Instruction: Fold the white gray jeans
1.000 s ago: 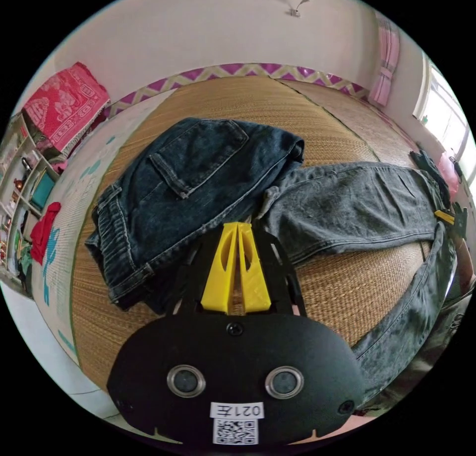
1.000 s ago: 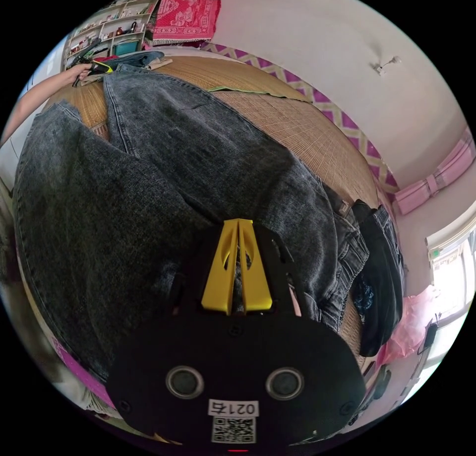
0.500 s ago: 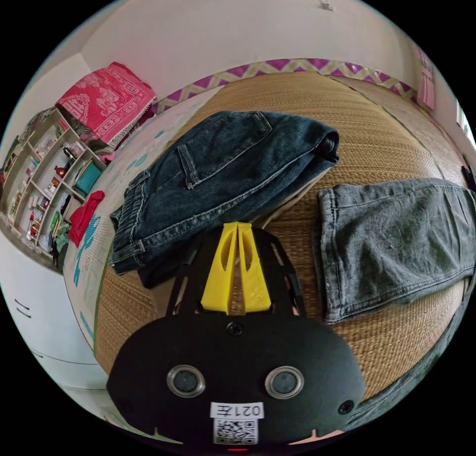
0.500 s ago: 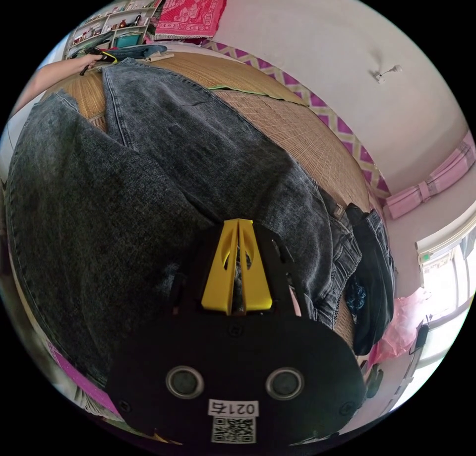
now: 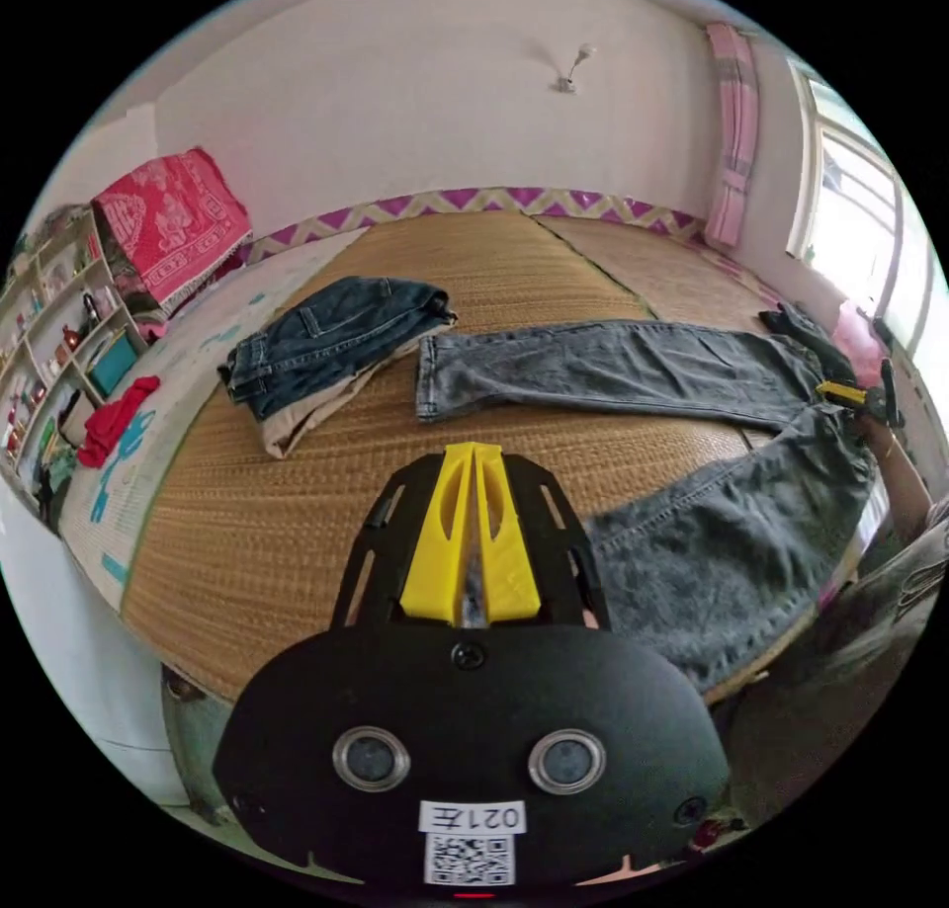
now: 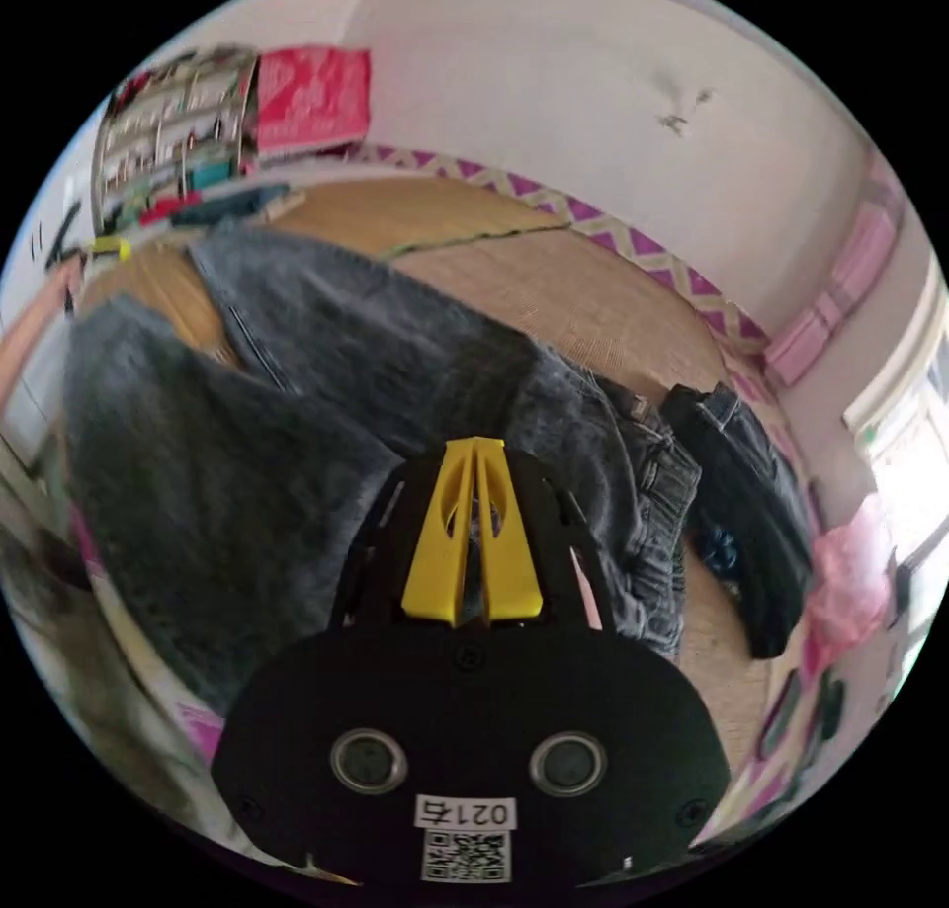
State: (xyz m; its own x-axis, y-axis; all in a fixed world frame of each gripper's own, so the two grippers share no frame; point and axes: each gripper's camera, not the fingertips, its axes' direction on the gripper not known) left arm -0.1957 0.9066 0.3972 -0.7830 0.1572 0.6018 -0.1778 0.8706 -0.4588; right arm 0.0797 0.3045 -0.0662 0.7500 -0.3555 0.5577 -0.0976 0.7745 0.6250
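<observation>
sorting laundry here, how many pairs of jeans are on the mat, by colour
Gray jeans, spread out on the mat: 1
Dark blue jeans, folded: 1
Black or very dark jeans, folded by the waistband: 1
Total: 3

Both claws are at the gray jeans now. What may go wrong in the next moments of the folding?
1. The left claw seems to pinch just a thin bit of the gray jeans at the near leg's hem; it may slip out.
2. That leg lies at the edge of the mat and could slide off.
3. The right claw grips the waist beside a dark garment, which might get dragged along.
</observation>
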